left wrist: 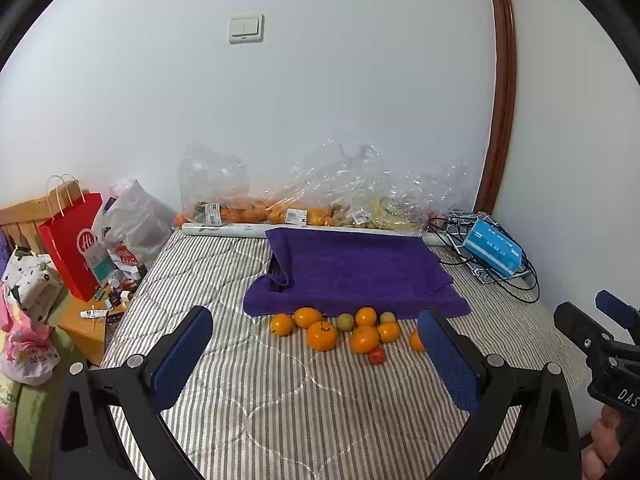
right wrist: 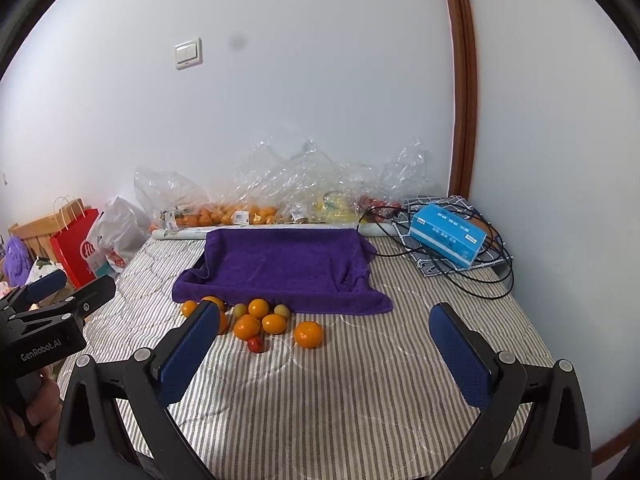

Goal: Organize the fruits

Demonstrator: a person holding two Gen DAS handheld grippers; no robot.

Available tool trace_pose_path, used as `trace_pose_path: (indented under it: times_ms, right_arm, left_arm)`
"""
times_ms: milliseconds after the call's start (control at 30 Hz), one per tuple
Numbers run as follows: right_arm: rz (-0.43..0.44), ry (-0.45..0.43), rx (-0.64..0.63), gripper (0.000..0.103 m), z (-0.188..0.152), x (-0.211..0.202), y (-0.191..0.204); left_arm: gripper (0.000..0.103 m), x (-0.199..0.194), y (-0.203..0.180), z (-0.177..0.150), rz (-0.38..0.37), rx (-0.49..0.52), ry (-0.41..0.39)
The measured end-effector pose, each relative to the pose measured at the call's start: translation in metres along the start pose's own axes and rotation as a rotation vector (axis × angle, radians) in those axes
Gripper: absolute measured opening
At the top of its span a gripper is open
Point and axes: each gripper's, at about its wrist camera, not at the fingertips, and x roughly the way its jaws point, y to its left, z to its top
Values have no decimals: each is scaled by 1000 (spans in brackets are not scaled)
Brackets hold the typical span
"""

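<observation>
A cluster of oranges (left wrist: 322,335) (right wrist: 247,327) lies on the striped bedcover (left wrist: 280,400) (right wrist: 340,392), along the front edge of a purple towel (left wrist: 352,268) (right wrist: 280,264) draped over something box-shaped. Two greenish fruits (left wrist: 345,322) (right wrist: 240,310) and a small red fruit (left wrist: 376,355) (right wrist: 255,345) sit among them. One orange (right wrist: 308,334) lies apart on the right. My left gripper (left wrist: 316,320) hovers open in front of the cluster, its right finger hiding part of an orange. My right gripper (right wrist: 325,308) is open and holds nothing.
Clear plastic bags of fruit (left wrist: 280,208) (right wrist: 240,212) line the wall behind a paper roll (left wrist: 224,230). A blue box (left wrist: 494,250) (right wrist: 448,236) and black cables (right wrist: 472,280) fill the back right. A red paper bag (left wrist: 74,248) and a cluttered bedside table (left wrist: 88,320) stand left.
</observation>
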Motion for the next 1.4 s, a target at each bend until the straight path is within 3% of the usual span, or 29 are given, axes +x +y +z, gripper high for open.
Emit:
trace_pose_path:
  times_ms: [1400]
  right_arm:
    - [12, 5, -10, 103, 2, 4, 4]
  left_arm:
    - [103, 2, 0, 6, 8, 4, -4]
